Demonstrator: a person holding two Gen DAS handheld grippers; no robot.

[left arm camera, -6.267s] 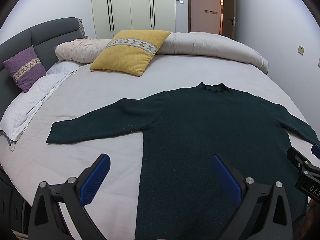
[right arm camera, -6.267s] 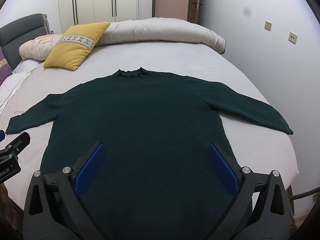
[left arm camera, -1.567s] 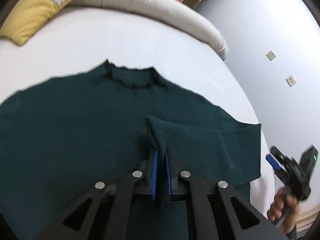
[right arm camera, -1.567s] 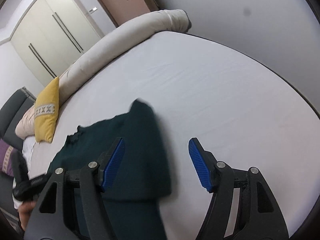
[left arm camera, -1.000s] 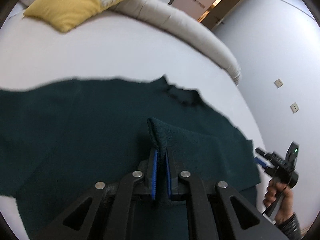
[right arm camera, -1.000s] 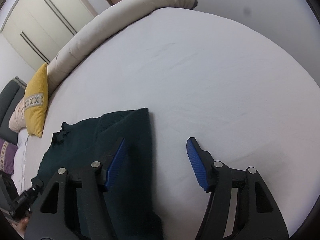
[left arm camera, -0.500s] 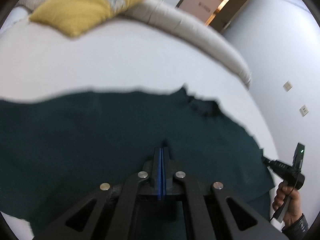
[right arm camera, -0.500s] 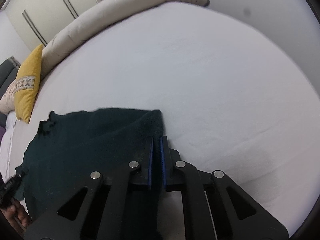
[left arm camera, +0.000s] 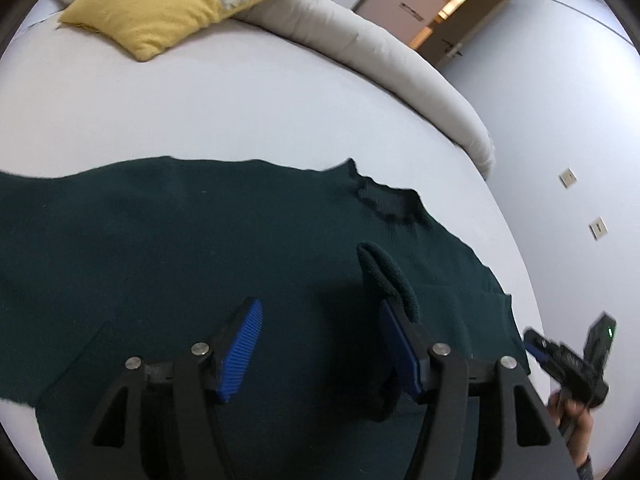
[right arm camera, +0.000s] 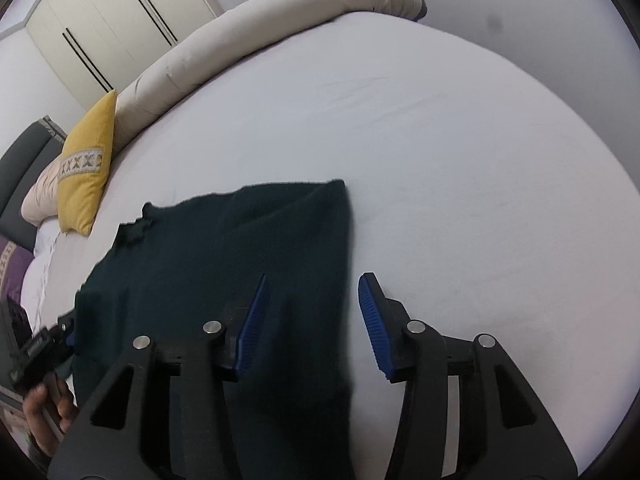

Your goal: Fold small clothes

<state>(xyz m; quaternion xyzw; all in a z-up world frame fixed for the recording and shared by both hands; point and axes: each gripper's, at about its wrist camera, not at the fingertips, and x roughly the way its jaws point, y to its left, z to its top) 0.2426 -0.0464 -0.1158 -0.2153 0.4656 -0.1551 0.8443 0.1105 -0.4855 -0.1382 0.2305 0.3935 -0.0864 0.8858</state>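
A dark green sweater [left arm camera: 160,248] lies flat on the white bed [left arm camera: 224,96], its right sleeve folded in over the body. My left gripper [left arm camera: 320,334] is open above the sweater's middle; the sleeve cuff [left arm camera: 384,276] stands up against the right finger. My right gripper [right arm camera: 312,312] is open over the sweater's folded right edge [right arm camera: 312,240]. The collar [right arm camera: 136,228] shows at the far side. The right gripper also shows in the left wrist view [left arm camera: 568,356], the left gripper in the right wrist view [right arm camera: 36,348].
A yellow cushion [left arm camera: 176,0] and a long rolled beige duvet [left arm camera: 360,44] lie at the head of the bed. A grey headboard [right arm camera: 20,152] and purple cushion [right arm camera: 10,268] are at left. White wardrobes [right arm camera: 100,24] and a door [left arm camera: 420,12] stand behind.
Both grippers have opened since half a second ago. The left one let go of the sleeve cuff, the right one let go of the sweater's folded edge.
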